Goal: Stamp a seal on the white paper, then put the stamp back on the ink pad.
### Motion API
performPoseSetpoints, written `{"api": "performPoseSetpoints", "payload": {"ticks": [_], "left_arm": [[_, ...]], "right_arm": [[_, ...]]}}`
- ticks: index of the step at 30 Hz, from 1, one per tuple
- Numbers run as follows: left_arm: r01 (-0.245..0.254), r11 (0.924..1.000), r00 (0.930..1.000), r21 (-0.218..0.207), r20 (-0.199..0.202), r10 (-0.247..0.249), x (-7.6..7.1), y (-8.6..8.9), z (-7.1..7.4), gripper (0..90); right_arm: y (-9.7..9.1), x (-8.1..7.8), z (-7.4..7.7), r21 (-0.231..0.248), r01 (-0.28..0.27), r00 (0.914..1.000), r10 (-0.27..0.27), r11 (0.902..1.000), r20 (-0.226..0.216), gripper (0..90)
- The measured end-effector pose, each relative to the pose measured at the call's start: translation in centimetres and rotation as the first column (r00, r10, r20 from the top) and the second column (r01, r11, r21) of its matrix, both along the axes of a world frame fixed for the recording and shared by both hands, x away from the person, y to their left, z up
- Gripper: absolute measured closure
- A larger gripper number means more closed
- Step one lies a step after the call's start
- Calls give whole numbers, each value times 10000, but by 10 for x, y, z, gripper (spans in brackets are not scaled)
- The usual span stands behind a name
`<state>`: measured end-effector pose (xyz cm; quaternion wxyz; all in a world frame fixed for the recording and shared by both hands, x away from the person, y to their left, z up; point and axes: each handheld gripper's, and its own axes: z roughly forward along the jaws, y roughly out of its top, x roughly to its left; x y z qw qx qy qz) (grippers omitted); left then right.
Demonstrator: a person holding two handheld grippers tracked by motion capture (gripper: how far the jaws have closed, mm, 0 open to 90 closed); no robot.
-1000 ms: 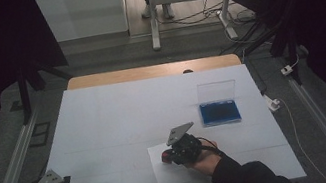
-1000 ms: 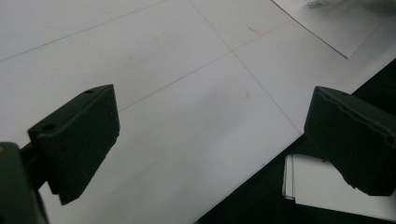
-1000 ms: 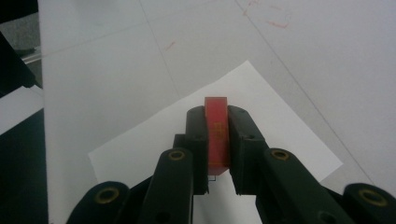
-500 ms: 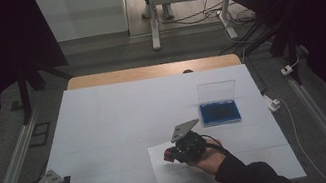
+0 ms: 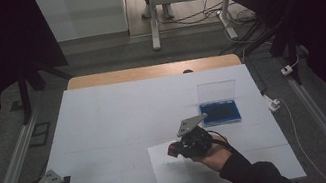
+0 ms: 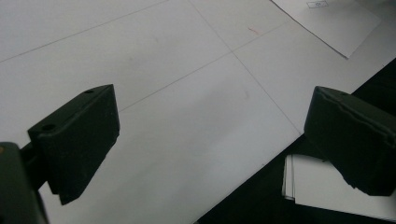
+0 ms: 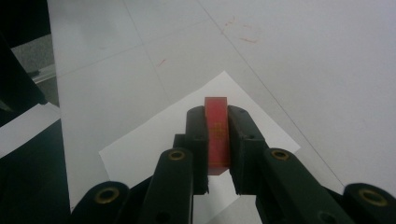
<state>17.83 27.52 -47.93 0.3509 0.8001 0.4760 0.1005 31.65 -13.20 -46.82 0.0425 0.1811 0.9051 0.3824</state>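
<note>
1. The small red block is between the jaws of my right gripper, which is pressed onto its two broad faces. It stands on edge, above a white sheet of paper that lies on the counter. It has some pale marking on the narrow face; I cannot read it.
2. I judge the block to be light and stiff, probably a stamp or an eraser. The flat faces give the jaws a good hold, so a moderate squeeze should be enough. If it is rubber, too much force may bend it.
3. The best place to hold it is where it is held now, at the middle of the broad faces, with the top left free.
4. The paper is thin and loose; I think it will slide if the block drags on it.
5. A blue box with an open clear lid stands well apart, on the far right side.
6. My left gripper is spread wide and holds nothing, near the front left corner of the counter.
</note>
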Motion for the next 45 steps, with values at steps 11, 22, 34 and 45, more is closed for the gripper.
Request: {"api": "performPoseSetpoints", "payload": {"ticks": [11,22,34,45], "left_arm": [[2,10000,10000,33,27,-2,0,-1,0,37],[17,10000,10000,9,16,-17,0,0,0,37],[21,10000,10000,11,16,-21,0,0,0,37],[16,10000,10000,9,15,-16,0,0,0,37]], "right_arm": [[-12,4,7,195,318,9995,-319,9993,42,795],[-24,10,14,329,744,9968,-752,9967,255,795],[-42,21,19,491,1448,9884,-1467,9882,395,795],[-58,31,22,611,2088,9762,-2118,9760,462,796]]}}
